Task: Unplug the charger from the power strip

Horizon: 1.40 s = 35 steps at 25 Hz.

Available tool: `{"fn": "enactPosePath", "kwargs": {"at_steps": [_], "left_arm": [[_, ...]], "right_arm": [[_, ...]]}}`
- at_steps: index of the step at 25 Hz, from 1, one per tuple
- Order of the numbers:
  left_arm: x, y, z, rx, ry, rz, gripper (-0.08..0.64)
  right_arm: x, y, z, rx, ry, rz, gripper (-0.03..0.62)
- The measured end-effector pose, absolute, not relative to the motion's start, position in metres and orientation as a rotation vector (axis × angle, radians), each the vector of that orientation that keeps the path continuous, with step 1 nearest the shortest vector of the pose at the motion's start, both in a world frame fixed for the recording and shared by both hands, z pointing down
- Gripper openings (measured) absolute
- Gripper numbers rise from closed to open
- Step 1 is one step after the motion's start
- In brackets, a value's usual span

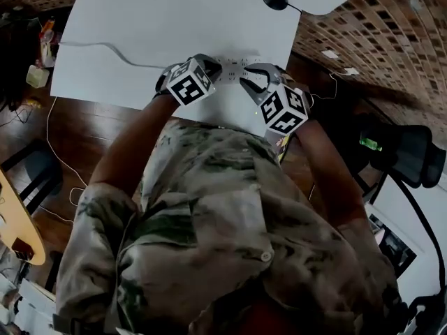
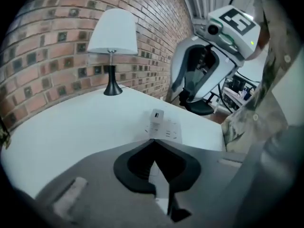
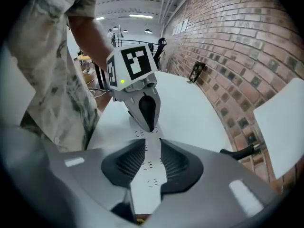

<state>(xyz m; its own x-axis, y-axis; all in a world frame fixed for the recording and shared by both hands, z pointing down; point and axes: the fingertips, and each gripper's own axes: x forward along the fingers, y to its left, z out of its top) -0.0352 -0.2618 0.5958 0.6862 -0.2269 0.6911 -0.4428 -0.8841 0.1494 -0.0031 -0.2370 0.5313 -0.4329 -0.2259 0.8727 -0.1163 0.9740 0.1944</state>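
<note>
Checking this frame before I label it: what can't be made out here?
White cube charger: too small in the left gripper view to tell how deep it sits; the left gripper hides it in the right gripper view.
Long white power strip: its edges are covered by the fingers of the right gripper in that gripper's view, so contact is unclear.
White cable: head view, too dark past the white table edge.
</note>
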Motion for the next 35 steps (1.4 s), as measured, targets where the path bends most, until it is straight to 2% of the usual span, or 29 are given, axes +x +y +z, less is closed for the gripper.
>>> {"fn": "enactPosePath", "kwargs": {"at_steps": [3,9,18,31,35], "left_arm": [[-0.033,-0.261,0.603,2.626,-0.463,1.063,0.002],[-0.035,-0.257,0.596,2.703,-0.469,0.922,0.0],[-0.033,-0.259,0.597,2.723,-0.431,0.91,-0.002],[-0.032,-0.258,0.598,2.661,-0.376,0.893,-0.003],[-0.032,-0.262,0.598,2.656,-0.361,0.902,-0.003]], "right_arm": [[-0.013,-0.25,0.552,0.123,-1.958,-0.174,0.114],[-0.018,-0.256,0.582,-0.121,-1.793,-0.172,0.135],[-0.021,-0.252,0.606,-0.25,-1.669,-0.142,0.107],[-0.021,-0.25,0.602,-0.235,-1.662,-0.134,0.103],[-0.039,-0.27,0.545,-0.179,-1.774,-0.075,0.103]]}}
